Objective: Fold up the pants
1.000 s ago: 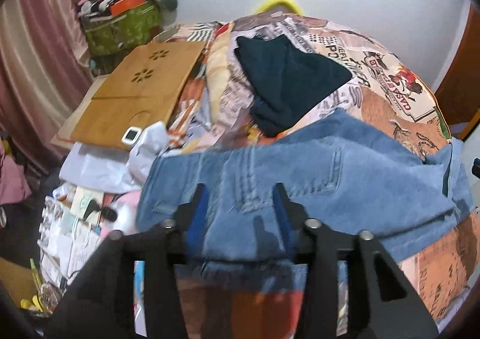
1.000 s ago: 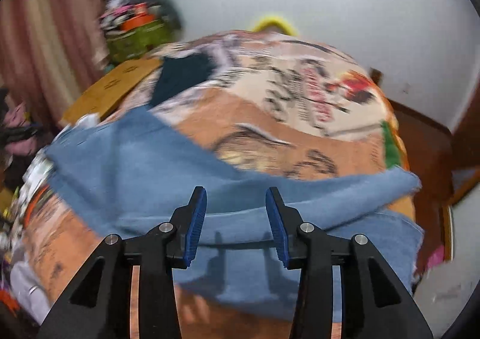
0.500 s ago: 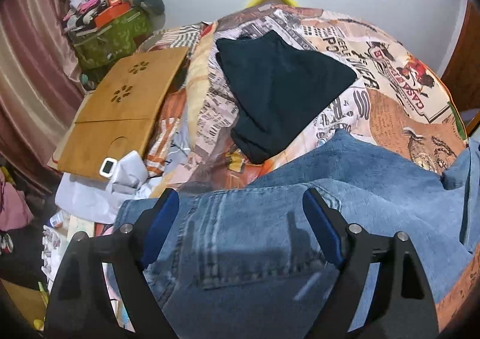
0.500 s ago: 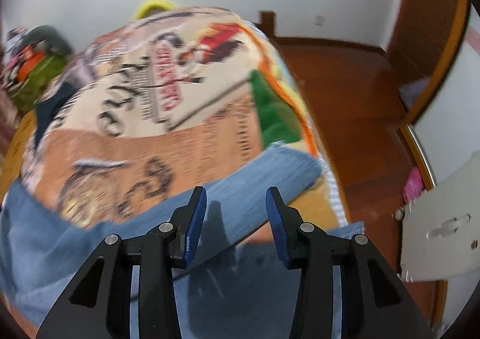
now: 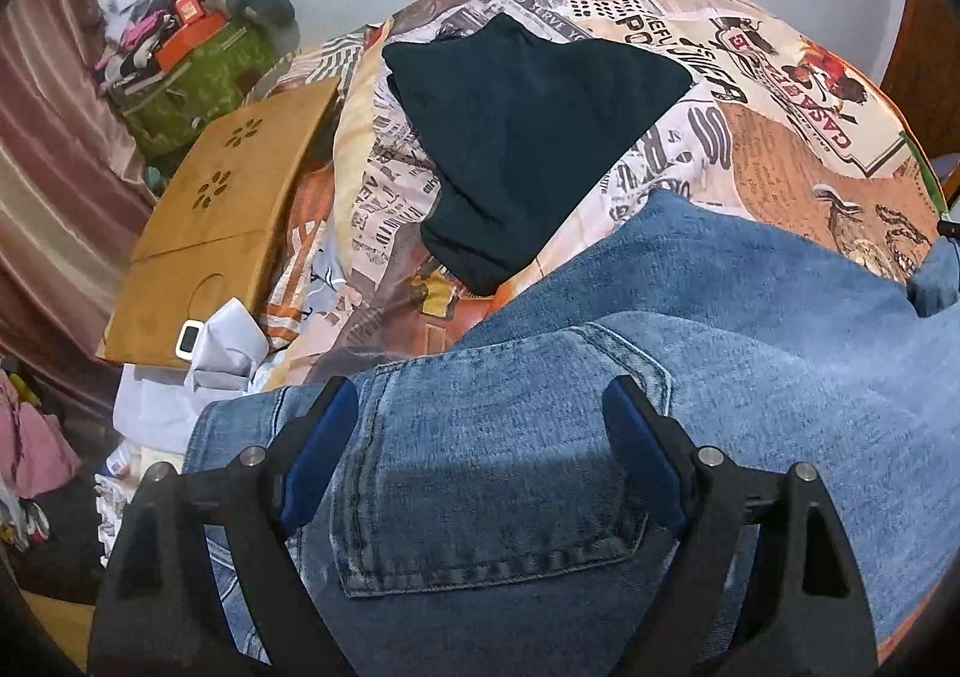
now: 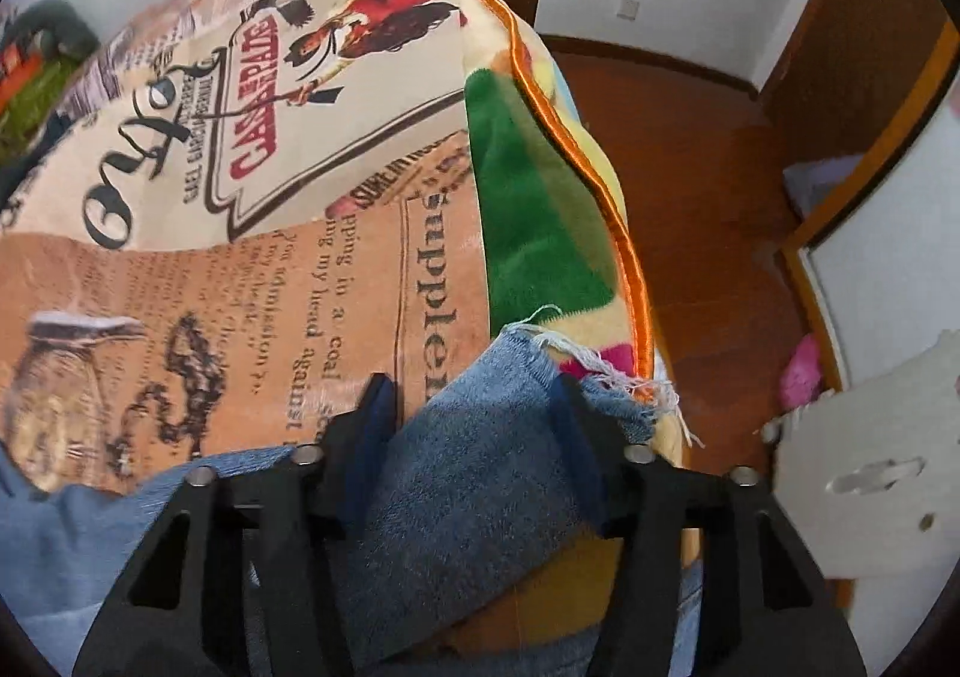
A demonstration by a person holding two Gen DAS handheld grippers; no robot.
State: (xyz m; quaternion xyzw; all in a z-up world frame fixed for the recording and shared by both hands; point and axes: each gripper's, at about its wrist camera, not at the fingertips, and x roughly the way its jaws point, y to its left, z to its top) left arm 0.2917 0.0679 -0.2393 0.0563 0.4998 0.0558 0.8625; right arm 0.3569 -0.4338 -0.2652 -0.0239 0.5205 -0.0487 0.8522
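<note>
Light blue jeans [image 5: 690, 329] lie across the near part of a bed with a printed blanket [image 5: 780, 95]. My left gripper [image 5: 480, 413] is wide open, low over the waist end, its fingers either side of a back pocket [image 5: 480, 473]. My right gripper [image 6: 468, 407] is open, its fingers straddling the frayed hem of a jeans leg [image 6: 480, 467] at the bed's right edge. The blue cloth lies between the fingers; the jaws stand apart and are not closed on it.
A folded dark garment [image 5: 528, 137] lies on the blanket beyond the jeans. A wooden lap tray [image 5: 222, 209] and clutter sit left of the bed. The blanket's orange edge [image 6: 624, 233] drops to a wooden floor [image 6: 708, 185] on the right.
My left gripper opened wide and moved down close over the waist and pocket. My right gripper swung right to the leg hem at the bed edge and opened wider.
</note>
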